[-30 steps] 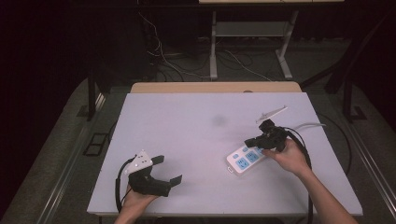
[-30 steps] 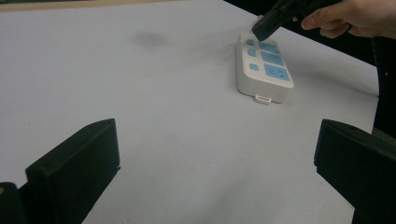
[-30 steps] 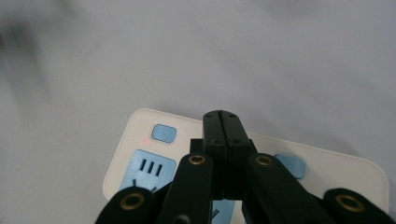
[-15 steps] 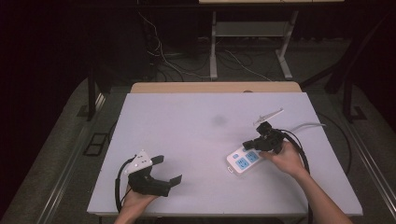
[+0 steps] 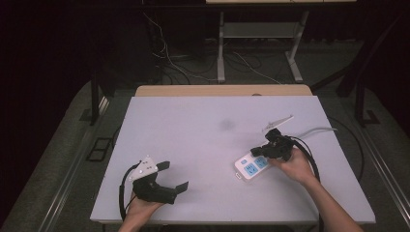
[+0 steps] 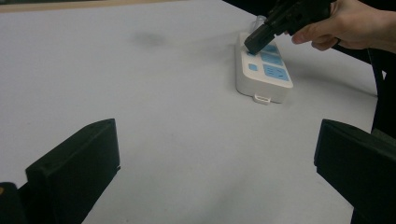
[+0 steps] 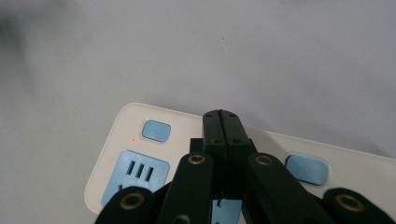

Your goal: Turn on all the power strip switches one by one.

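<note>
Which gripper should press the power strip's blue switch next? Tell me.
Right. The right gripper, jaws shut, is poised over the power strip near its blue switch; the left gripper sits open, far across the table.

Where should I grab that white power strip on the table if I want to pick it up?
Grip the power strip across its two long side walls, coming straight down from above with jaws opened wider than its narrow width. It lies flat with sockets up, so the smooth sides give parallel faces. Take the end away from the cable, avoiding the blue switches.
</note>
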Available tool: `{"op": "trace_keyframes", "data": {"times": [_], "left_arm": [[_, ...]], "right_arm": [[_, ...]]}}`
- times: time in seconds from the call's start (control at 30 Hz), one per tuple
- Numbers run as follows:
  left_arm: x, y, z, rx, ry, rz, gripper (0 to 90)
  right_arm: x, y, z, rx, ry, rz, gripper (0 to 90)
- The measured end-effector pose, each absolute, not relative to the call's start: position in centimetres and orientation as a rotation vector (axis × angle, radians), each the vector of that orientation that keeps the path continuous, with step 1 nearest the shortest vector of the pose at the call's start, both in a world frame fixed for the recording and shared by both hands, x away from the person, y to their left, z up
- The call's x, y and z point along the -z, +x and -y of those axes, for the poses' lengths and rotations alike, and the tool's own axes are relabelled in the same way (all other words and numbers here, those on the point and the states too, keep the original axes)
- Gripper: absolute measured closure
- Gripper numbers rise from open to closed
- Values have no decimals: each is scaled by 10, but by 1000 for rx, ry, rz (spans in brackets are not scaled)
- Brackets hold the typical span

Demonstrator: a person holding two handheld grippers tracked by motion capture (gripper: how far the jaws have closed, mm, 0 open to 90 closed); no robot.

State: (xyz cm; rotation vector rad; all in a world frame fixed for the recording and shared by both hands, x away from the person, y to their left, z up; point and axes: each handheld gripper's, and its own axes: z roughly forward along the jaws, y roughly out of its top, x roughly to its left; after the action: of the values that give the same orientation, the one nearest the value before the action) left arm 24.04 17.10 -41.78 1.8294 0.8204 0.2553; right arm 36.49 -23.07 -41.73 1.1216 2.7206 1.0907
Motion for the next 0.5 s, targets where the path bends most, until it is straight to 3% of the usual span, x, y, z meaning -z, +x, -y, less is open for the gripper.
{"op": "trace_keyframes", "data": {"times": [0.5], "left_arm": [[418,240,-168,-253,1835,-815,0]], "right_arm": [[418,364,227,-1060,1082,-2722,900]]}}
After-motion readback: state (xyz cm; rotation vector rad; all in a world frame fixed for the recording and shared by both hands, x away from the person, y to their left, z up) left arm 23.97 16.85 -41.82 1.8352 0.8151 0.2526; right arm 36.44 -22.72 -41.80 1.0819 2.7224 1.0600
